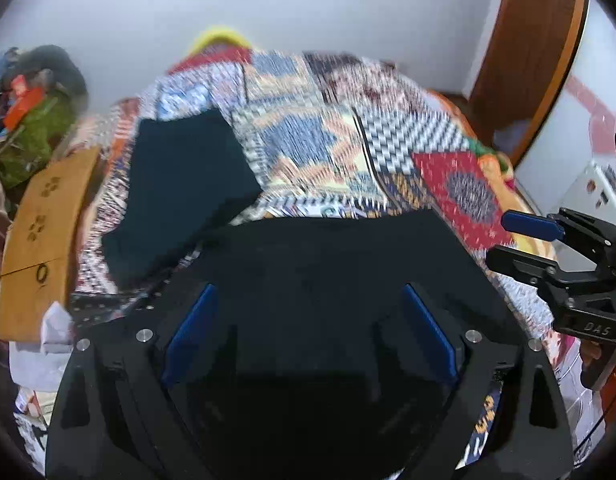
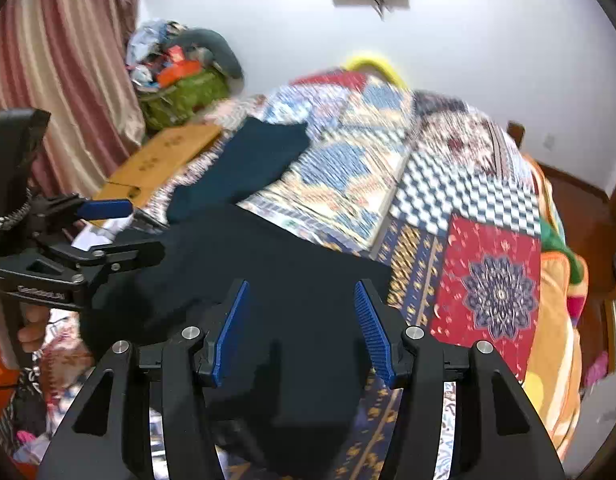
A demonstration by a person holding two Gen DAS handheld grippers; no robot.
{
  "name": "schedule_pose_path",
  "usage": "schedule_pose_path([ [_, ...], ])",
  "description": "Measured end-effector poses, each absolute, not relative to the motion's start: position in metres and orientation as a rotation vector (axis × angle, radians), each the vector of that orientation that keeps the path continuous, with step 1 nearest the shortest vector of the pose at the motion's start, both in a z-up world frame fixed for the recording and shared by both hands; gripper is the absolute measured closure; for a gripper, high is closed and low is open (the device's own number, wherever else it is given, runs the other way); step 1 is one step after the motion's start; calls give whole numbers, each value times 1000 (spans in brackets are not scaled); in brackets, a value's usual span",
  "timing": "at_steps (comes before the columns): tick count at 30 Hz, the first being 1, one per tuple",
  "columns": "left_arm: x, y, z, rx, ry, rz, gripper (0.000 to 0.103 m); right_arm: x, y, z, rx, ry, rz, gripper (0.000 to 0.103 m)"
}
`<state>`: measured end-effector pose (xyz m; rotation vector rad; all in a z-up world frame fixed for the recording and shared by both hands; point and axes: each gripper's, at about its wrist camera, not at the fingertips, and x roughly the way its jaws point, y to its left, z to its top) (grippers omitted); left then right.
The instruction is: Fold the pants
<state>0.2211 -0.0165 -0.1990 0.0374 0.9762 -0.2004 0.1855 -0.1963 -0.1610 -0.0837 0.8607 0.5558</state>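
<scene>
Dark navy pants (image 1: 328,264) lie spread on the patchwork bedspread, right in front of both grippers; they also show in the right wrist view (image 2: 275,280). A second dark teal folded cloth (image 1: 179,188) lies further back left, also in the right wrist view (image 2: 247,168). My left gripper (image 1: 310,332) is open, its blue pads over the pants with nothing between them. My right gripper (image 2: 301,330) is open above the pants' near part. The right gripper shows at the right edge of the left wrist view (image 1: 548,248), the left gripper at the left of the right wrist view (image 2: 103,232).
The patchwork bedspread (image 1: 348,140) covers the bed. A brown cardboard box (image 1: 39,240) lies at the bed's left edge, with a pile of clutter and a green bag (image 2: 183,96) behind it. A striped curtain (image 2: 59,60) hangs left; a wooden door (image 1: 536,48) stands right.
</scene>
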Motion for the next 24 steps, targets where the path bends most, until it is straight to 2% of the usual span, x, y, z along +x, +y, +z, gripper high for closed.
schedule_pose_path([
  [5,245,-33,-243,133,1101,-173,10,206,-199,-207,-63,991,556,53],
  [8,240,-30,-256,139,1096,-175,9,200,-201,-229,-68,1035,561,52],
  [12,234,-17,-258,80,1095,-189,7,189,-210,-229,-62,1001,552,47],
  [16,224,-11,-256,73,1077,-178,3,181,-216,-226,-47,1016,537,47],
  [24,182,3,-239,96,1018,-144,3,171,-216,-210,-95,992,488,47],
])
